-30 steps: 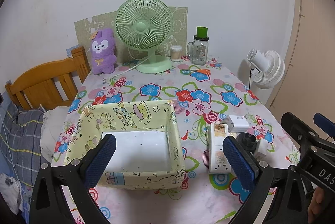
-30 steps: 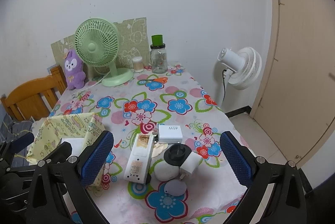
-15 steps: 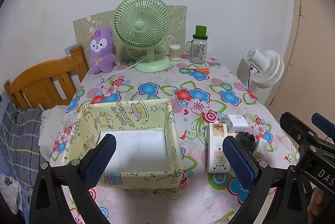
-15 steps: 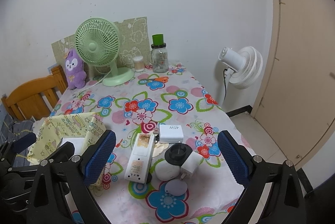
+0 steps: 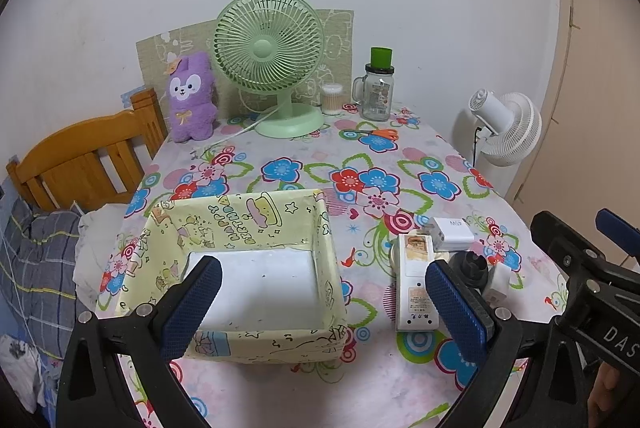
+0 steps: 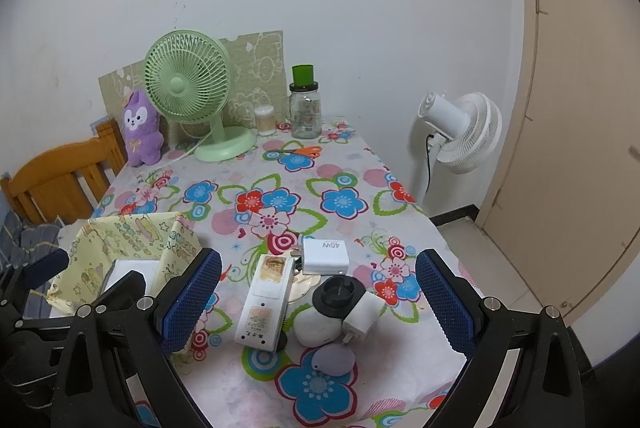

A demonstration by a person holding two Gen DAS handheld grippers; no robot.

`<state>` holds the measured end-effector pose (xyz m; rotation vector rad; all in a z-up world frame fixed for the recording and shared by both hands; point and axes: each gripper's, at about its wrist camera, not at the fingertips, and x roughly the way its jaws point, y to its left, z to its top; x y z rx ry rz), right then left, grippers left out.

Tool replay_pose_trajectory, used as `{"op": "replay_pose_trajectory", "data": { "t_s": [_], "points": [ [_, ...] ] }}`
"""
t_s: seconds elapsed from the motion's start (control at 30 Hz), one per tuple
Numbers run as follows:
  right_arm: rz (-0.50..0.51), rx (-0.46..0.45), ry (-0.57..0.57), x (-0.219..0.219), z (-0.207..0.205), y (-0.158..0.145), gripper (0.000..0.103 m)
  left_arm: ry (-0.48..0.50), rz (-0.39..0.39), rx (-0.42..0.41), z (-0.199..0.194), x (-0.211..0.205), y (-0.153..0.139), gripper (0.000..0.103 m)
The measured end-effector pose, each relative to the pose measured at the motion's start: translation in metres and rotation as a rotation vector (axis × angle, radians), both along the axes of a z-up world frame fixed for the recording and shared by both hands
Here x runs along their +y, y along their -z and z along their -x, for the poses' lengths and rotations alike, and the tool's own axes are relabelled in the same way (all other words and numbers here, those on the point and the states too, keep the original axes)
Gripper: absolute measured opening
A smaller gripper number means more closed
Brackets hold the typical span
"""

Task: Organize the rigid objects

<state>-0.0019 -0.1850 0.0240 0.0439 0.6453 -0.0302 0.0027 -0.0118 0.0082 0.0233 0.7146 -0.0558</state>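
Note:
A yellow patterned fabric box [image 5: 256, 224] with a white bottom stands open on the flowered table, also in the right wrist view [image 6: 132, 240]. Right of it lies a cluster: a long white remote-like device [image 6: 264, 302], a white 45W charger [image 6: 325, 255], a black round cap [image 6: 339, 295], a small white plug [image 6: 360, 316], a white round object [image 6: 316, 328] and a grey oval tag [image 6: 334, 359]. My left gripper [image 5: 324, 304] is open above the box's near edge. My right gripper [image 6: 316, 304] is open, above the cluster. Both are empty.
At the table's back stand a green desk fan [image 5: 268, 56], a purple plush [image 5: 191, 96], a glass jar with green lid [image 5: 378, 88], a cotton swab tub [image 5: 332, 99] and orange scissors [image 5: 378, 134]. A wooden chair [image 5: 80, 160] is left; a white floor fan [image 6: 460, 132] is right.
Both grippers have drifted slightly back and up; the view shifts a little. Nothing on the table has moved and both stay open.

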Motion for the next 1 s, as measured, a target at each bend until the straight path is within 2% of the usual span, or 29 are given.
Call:
{"op": "replay_pose_trajectory", "data": {
  "t_s": [0.17, 0.6, 1.0],
  "points": [
    [0.026, 0.012, -0.011, 0.004, -0.003, -0.001, 0.099, 0.000, -0.011, -0.004, -0.001, -0.003, 0.001, 0.102],
    [-0.015, 0.032, -0.035, -0.006, -0.009, 0.006, 0.099, 0.018, 0.011, 0.028, -0.010, -0.014, 0.007, 0.102],
    [-0.008, 0.065, -0.051, -0.023, -0.029, 0.023, 0.099, 0.045, 0.007, 0.067, -0.025, -0.048, 0.024, 0.099]
  ]
}}
